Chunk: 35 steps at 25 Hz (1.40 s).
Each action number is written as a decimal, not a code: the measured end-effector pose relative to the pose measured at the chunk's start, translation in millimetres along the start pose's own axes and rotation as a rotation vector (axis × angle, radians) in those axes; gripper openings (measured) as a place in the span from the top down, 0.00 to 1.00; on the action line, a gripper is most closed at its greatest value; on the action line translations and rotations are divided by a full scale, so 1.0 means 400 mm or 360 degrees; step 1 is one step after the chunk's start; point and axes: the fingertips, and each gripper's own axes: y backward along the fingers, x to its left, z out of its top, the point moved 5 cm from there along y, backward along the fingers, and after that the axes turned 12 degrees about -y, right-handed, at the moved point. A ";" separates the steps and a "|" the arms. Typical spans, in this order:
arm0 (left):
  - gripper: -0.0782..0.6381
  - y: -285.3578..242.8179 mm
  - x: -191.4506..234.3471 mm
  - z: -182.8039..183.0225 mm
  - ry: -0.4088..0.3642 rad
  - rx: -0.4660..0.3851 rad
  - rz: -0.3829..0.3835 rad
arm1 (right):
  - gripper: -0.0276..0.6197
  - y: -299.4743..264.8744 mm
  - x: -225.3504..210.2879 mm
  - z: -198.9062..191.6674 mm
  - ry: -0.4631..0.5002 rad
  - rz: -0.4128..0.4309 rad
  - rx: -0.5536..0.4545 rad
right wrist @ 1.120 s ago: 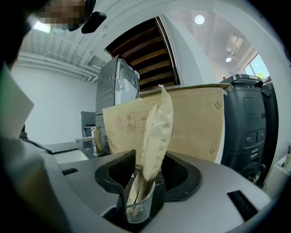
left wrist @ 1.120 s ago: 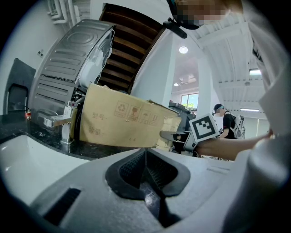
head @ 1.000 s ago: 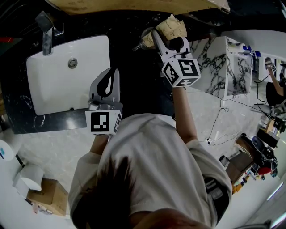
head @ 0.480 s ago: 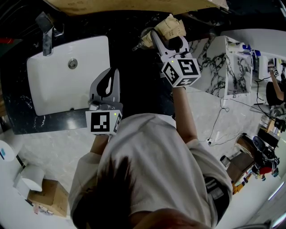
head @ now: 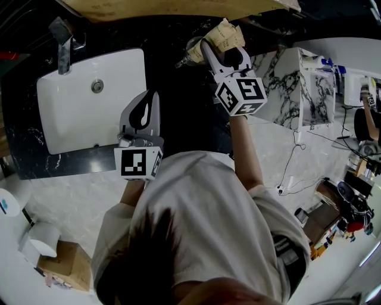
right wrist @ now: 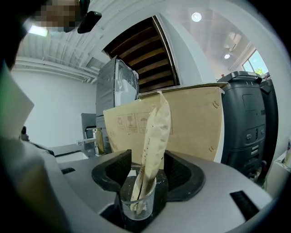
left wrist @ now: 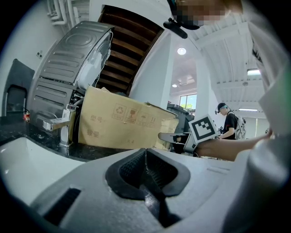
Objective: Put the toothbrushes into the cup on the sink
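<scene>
A clear glass cup (right wrist: 137, 202) stands on the black countertop (head: 178, 101) to the right of the sink. Two paper-wrapped toothbrushes (right wrist: 153, 136) stand upright in it, leaning slightly; in the head view the wrappers (head: 227, 34) stick out past the jaws. My right gripper (right wrist: 148, 170) is open, its jaws on either side of the cup and not pressing the wrappers. It hovers over the cup (head: 191, 51) in the head view. My left gripper (head: 149, 100) is shut and holds nothing, hanging over the sink's right edge.
The white sink basin (head: 83, 113) with its chrome faucet (head: 62, 39) lies at the left. A cardboard sheet (head: 178, 7) leans along the back of the counter. A marble-patterned cabinet (head: 297, 89) stands to the right. Another person (left wrist: 231, 125) stands far off.
</scene>
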 end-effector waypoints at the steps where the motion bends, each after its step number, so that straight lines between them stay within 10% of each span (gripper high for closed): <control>1: 0.86 0.001 -0.002 0.001 -0.0002 -0.0001 -0.0002 | 0.65 0.002 0.000 0.001 0.0000 0.0001 -0.0002; 35: 0.86 0.134 -0.084 0.085 -0.0135 -0.0163 0.0021 | 0.76 0.328 0.075 0.246 0.0083 -0.0044 -0.0466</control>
